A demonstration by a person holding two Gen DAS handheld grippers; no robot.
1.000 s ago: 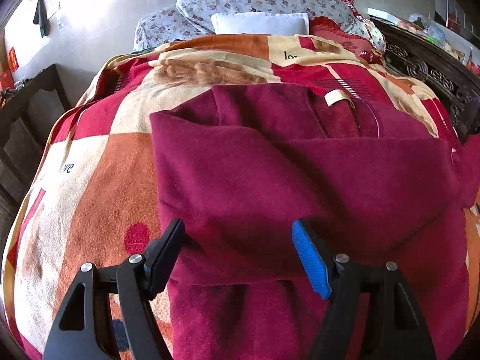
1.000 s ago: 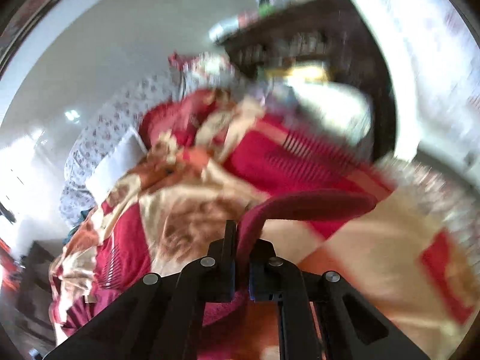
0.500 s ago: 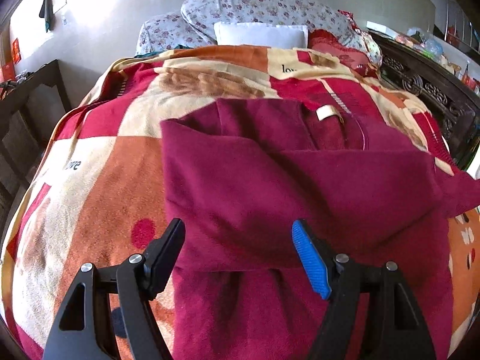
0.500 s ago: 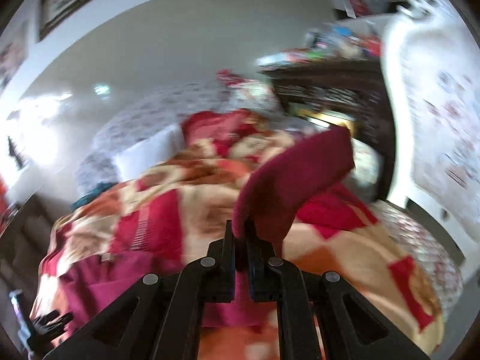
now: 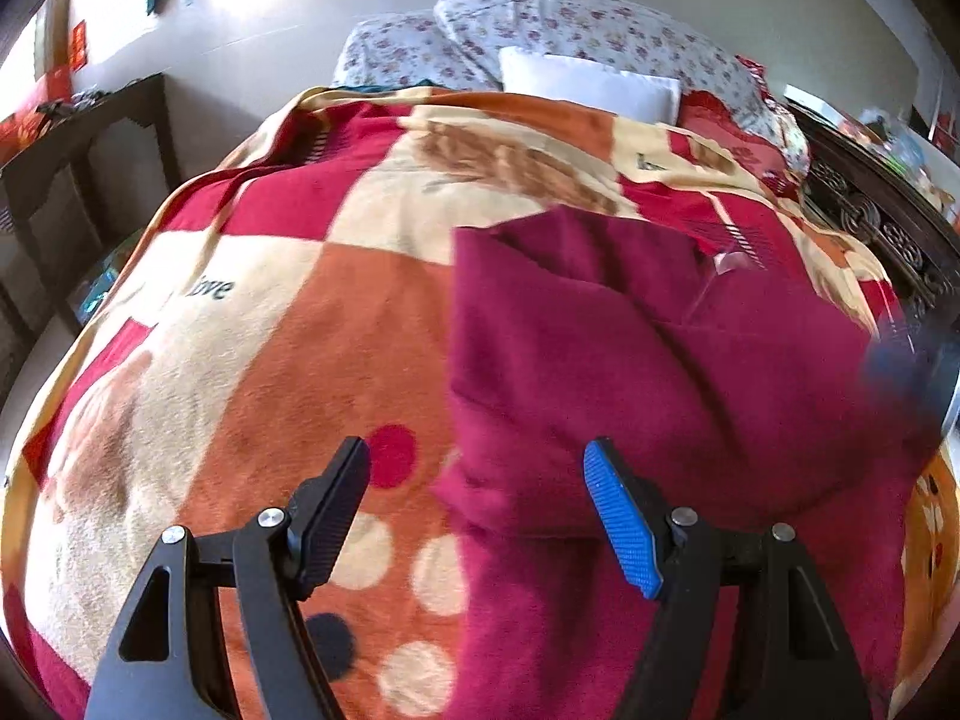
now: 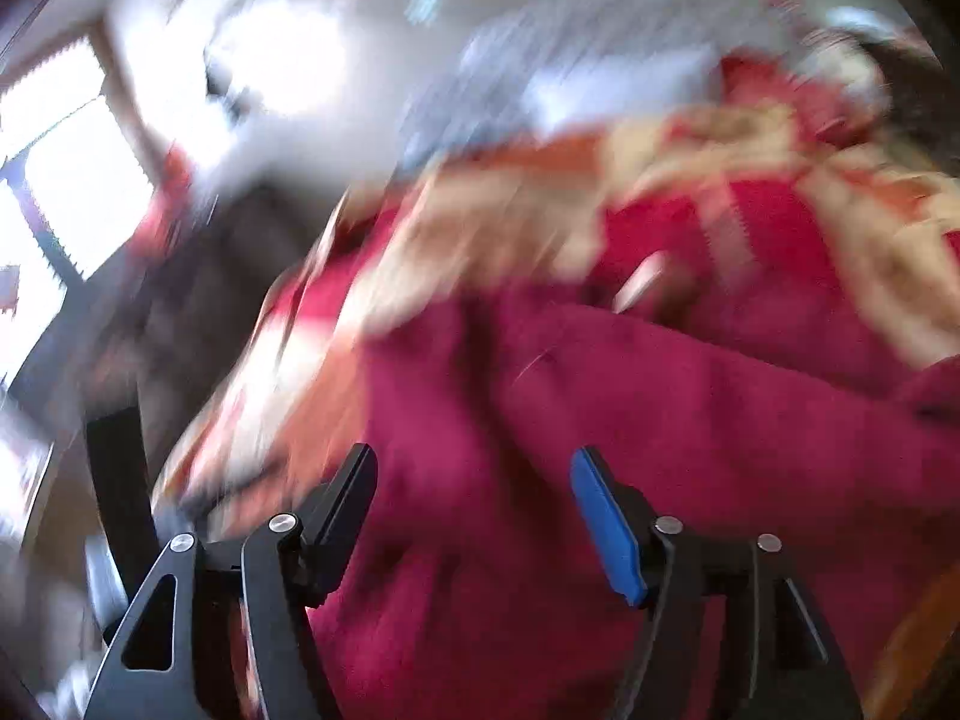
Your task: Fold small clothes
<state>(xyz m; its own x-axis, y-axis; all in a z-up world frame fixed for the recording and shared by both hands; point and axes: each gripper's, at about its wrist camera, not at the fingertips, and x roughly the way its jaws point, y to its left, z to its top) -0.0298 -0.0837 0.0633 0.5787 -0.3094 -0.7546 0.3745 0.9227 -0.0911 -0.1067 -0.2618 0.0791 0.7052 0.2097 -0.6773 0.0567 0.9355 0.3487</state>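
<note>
A dark red fleece garment (image 5: 648, 360) lies folded over itself on the patterned blanket (image 5: 288, 372), a pale label (image 5: 729, 261) showing near its collar. My left gripper (image 5: 480, 492) hovers open just above the garment's lower left edge, nothing between its fingers. The right wrist view is heavily blurred: my right gripper (image 6: 474, 498) is over the same red garment (image 6: 660, 420) with its jaws opening and no cloth pinched between them. A blurred dark shape with blue at the right rim of the left wrist view looks like the right gripper (image 5: 906, 372).
Floral pillows (image 5: 570, 30) and a white pillow (image 5: 588, 84) lie at the bed's head. A dark carved wooden bed frame (image 5: 888, 228) runs along the right side, dark furniture (image 5: 78, 168) stands on the left. The blanket hangs over the bed's left and near edges.
The right gripper, earlier shut on a red sleeve held up in the air, swung across over the garment and let it go. The left gripper shifted left, toward the garment's left edge.
</note>
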